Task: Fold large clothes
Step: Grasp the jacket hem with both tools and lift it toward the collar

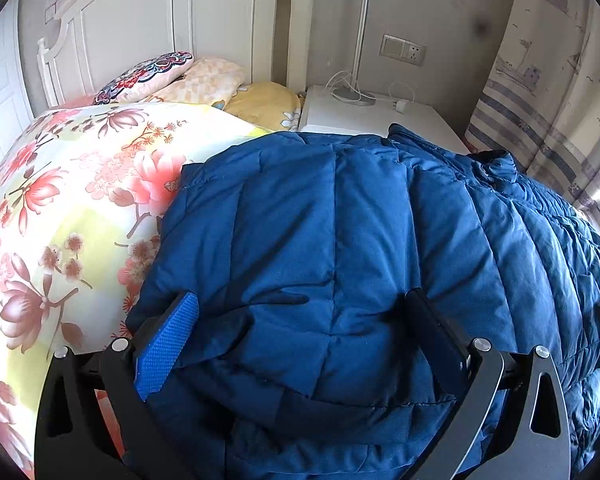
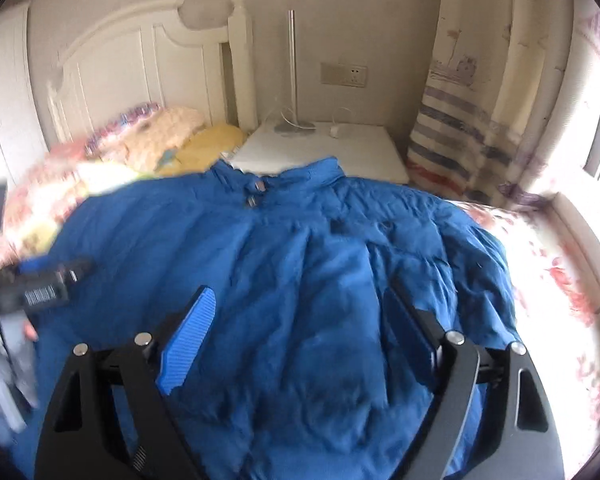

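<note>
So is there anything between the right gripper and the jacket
Nothing visible. The right gripper is open right over the blue jacket, with only jacket fabric between its fingers. The left gripper sits off at the jacket's left edge, clear of it.

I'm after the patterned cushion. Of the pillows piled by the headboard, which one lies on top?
The dark-patterned cushion with the red and navy medallion print lies on top, leaning on the pale checked pillow; the yellow pillow sits lower, beside the nightstand.
</note>
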### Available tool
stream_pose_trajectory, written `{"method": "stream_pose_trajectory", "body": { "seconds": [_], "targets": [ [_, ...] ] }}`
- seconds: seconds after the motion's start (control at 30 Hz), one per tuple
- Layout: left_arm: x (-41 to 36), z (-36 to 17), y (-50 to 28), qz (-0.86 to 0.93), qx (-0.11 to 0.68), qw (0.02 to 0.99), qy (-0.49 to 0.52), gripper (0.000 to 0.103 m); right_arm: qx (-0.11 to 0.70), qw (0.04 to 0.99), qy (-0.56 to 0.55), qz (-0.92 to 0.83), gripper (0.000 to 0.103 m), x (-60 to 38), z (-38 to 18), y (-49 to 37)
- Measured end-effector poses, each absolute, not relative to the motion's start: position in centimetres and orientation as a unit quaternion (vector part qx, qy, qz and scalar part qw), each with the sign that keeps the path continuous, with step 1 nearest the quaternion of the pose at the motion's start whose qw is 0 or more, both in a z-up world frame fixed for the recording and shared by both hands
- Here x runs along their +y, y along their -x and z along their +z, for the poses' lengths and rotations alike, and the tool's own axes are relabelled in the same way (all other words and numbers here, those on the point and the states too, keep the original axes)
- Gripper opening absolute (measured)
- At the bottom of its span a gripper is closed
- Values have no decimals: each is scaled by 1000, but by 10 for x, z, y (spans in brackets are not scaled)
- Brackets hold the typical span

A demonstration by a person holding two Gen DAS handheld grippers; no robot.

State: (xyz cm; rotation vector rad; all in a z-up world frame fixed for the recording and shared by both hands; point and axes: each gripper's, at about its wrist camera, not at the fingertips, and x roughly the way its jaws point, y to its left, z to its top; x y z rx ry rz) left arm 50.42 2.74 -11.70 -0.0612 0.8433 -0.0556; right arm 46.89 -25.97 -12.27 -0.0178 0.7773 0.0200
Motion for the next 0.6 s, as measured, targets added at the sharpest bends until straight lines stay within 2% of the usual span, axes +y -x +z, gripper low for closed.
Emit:
{"method": "stream_pose_trajectory", "body": {
  "seconds": [0.07, 0.23, 0.37, 0.43, 0.6],
  "targets": [
    [26, -117, -504, -27, 408, 912, 29, 99, 383, 923, 1, 19, 87, -263, -140, -471],
    [26, -117, -504, -27, 408, 912, 29, 99, 388, 921, 39, -2, 88, -250, -143, -474],
    [28, -111, -501, -32, 408, 912, 29, 98, 394, 919, 16, 19, 89, -258, -141, -472],
    [32, -95, -494, -42, 391, 919, 41, 98, 406, 913, 8, 40, 88, -265, -131, -471],
    [35, -38, -503, -61, 338, 937, 61, 98, 359, 933, -1, 30, 87, -300, -92, -480]
  ]
}}
